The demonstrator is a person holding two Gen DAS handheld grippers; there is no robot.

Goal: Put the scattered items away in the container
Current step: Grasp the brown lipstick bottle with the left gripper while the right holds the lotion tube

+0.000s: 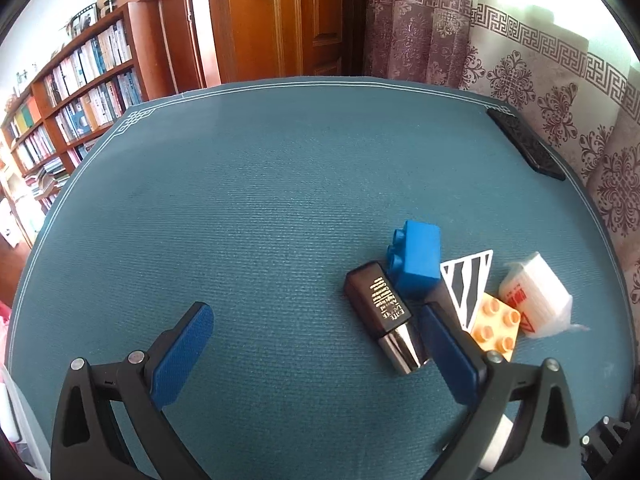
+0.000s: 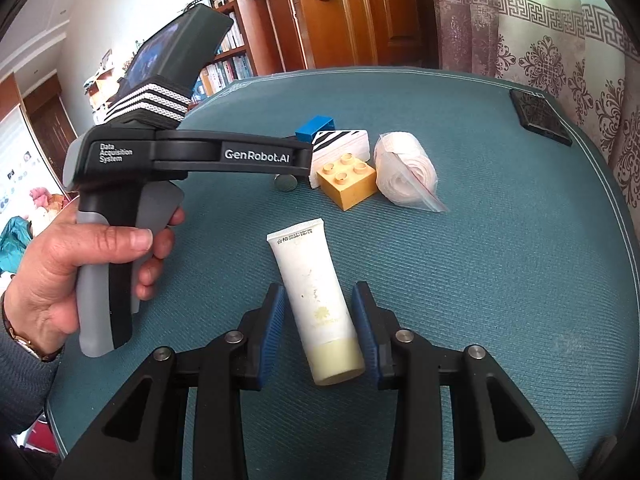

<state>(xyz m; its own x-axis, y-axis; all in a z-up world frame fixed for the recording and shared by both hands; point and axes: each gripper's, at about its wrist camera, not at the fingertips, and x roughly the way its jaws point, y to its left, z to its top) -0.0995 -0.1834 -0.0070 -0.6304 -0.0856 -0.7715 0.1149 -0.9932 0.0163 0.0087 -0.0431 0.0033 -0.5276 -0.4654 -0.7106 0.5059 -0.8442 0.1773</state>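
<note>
My right gripper (image 2: 319, 332) sits with its jaws partly open astride a white tube (image 2: 314, 304) lying flat near the bench's (image 2: 520, 280) near edge, pads beside it, contact unclear. I judge the tube light, soft and squashy; its stiffer cream cap end, between the pads, looks the safest hold. My left gripper (image 1: 316, 338) hangs wide open and empty, one pad just beside a dark lipstick case (image 1: 384, 316), likely hard and slippery. A blue block (image 1: 416, 260) touches the case. No container shows in either view.
</note>
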